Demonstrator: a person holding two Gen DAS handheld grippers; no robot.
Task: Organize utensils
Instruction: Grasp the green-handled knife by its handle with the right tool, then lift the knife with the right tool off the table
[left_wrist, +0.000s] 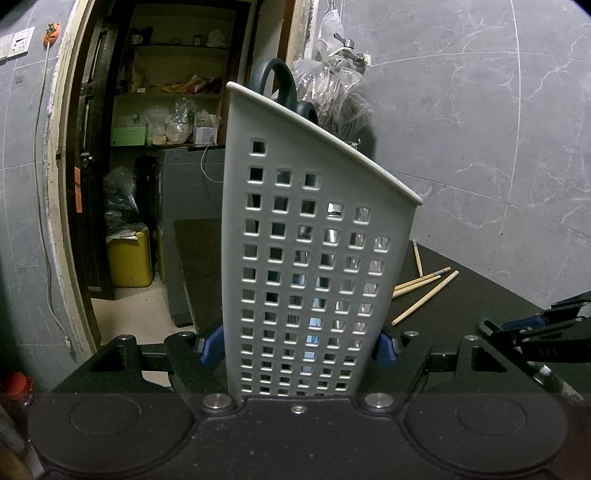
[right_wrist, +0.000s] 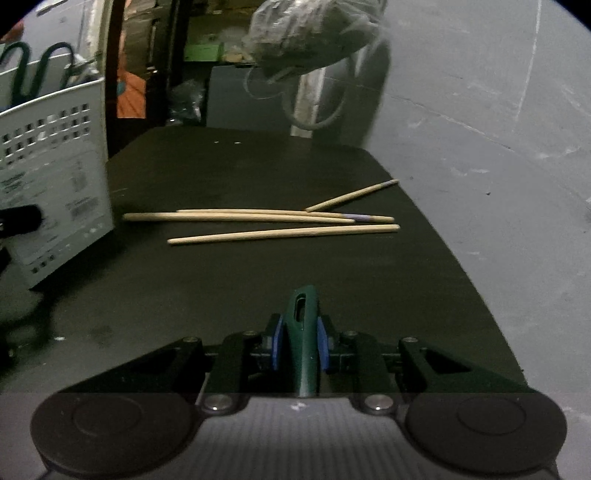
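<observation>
So, left gripper (left_wrist: 301, 347): level-ish, blue pads clamped on the white perforated plastic holder (left_wrist: 314, 236)
right gripper (right_wrist: 300, 345): angled down, pinching a dark-green handle (right_wrist: 303, 332)
chopsticks (right_wrist: 258, 221): four wooden sticks loose on the black table (right_wrist: 258, 166)

Dim indoor light, heavy fisheye bending in both views.
The left wrist view is sharp, with black vignette at the corners; the right wrist view is smeared by motion blur, worst on the white utensil caddy (right_wrist: 55, 177) at 9 o'clock, and the black bench (right_wrist: 258, 280) swallows shadows.
</observation>
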